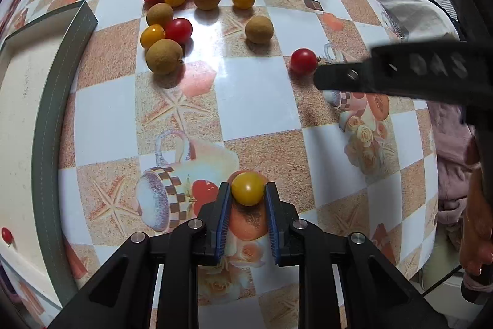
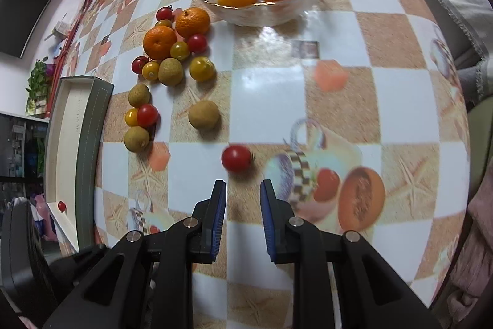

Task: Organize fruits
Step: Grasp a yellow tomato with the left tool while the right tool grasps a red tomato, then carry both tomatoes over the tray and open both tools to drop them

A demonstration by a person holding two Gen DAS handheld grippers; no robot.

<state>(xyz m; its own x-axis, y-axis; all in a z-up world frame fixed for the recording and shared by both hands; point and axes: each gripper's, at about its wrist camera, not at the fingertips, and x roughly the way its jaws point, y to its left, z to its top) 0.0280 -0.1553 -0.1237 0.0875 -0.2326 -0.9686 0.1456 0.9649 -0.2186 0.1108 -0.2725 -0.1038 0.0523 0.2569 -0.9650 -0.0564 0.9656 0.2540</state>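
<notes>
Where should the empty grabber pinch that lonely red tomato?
Pinch the red tomato across its round middle, coming straight ahead with the right gripper. Its stem points right, it lies apart from other fruit, and the open jaws already line up with it.

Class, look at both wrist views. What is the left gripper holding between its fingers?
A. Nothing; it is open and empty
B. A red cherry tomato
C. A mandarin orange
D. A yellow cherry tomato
D: in the left wrist view, the left gripper has its blue-padded fingers closed on a yellow cherry tomato, while the lone red cherry tomato lies on the table in front of the open, empty right gripper.
</notes>
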